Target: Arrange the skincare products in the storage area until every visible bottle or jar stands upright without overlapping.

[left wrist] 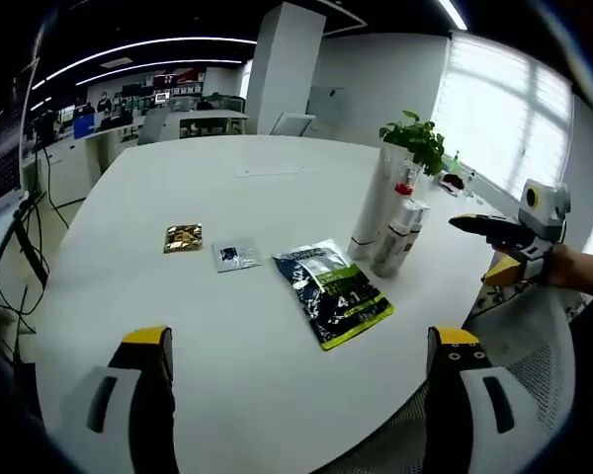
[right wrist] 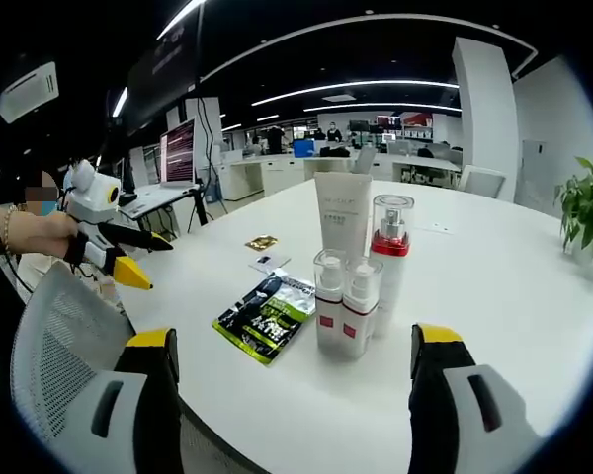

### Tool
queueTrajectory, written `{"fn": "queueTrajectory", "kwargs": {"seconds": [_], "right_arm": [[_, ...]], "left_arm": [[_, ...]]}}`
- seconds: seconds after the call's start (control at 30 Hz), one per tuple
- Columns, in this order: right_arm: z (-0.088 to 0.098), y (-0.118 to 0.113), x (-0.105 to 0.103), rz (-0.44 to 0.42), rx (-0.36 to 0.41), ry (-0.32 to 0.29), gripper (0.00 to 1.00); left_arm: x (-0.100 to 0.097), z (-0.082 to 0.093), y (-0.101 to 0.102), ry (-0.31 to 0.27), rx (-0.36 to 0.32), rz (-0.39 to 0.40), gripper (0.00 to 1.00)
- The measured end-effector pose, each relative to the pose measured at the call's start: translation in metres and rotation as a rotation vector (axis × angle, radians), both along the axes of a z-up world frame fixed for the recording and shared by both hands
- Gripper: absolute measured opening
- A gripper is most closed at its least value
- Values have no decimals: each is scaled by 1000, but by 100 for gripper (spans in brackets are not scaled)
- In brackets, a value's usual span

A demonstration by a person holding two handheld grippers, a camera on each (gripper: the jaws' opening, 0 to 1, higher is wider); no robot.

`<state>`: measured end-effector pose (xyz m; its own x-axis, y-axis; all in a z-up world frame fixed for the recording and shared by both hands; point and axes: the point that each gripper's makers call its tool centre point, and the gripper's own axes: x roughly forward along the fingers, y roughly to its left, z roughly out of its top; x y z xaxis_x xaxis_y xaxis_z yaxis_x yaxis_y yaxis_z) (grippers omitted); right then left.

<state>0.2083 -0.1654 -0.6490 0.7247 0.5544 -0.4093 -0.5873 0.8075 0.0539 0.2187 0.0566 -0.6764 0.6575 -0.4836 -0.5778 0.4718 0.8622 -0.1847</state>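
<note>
A tight group stands upright on the white table (left wrist: 178, 316): a tall white tube (right wrist: 342, 217), a clear pump bottle with a red collar (right wrist: 390, 247) and two small clear bottles with red labels (right wrist: 329, 301) (right wrist: 359, 306). In the left gripper view the tube (left wrist: 376, 202) and the small bottles (left wrist: 393, 242) stand at the right. A black-and-green sachet (left wrist: 333, 291) lies flat beside them. My left gripper (left wrist: 299, 341) hangs open over the near table edge. My right gripper (right wrist: 296, 341) is open, just short of the small bottles.
A small silver sachet (left wrist: 235, 256) and a gold sachet (left wrist: 183, 238) lie further left on the table. A potted plant (left wrist: 415, 138) stands behind the bottles. A grey mesh chair (right wrist: 59, 346) sits at the near edge. Office desks fill the background.
</note>
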Motion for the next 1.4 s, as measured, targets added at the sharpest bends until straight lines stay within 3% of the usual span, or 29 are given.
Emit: {"fn": "queueTrajectory", "kwargs": {"seconds": [0.27, 0.57, 0.87, 1.03, 1.4], "right_arm": [[-2, -2, 0, -5, -7, 4, 97], [-4, -4, 1, -14, -19, 10, 97], [-6, -6, 1, -22, -30, 20, 97], [-8, -6, 3, -29, -22, 29, 97], [-13, -7, 5, -37, -32, 47, 97]], "left_arm": [[21, -7, -7, 59, 29, 18, 99], [54, -12, -10, 57, 80, 41, 99], [75, -26, -10, 103, 100, 78, 95], [97, -45, -2, 144, 118, 118, 93], [136, -65, 3, 175, 146, 173, 84]]}}
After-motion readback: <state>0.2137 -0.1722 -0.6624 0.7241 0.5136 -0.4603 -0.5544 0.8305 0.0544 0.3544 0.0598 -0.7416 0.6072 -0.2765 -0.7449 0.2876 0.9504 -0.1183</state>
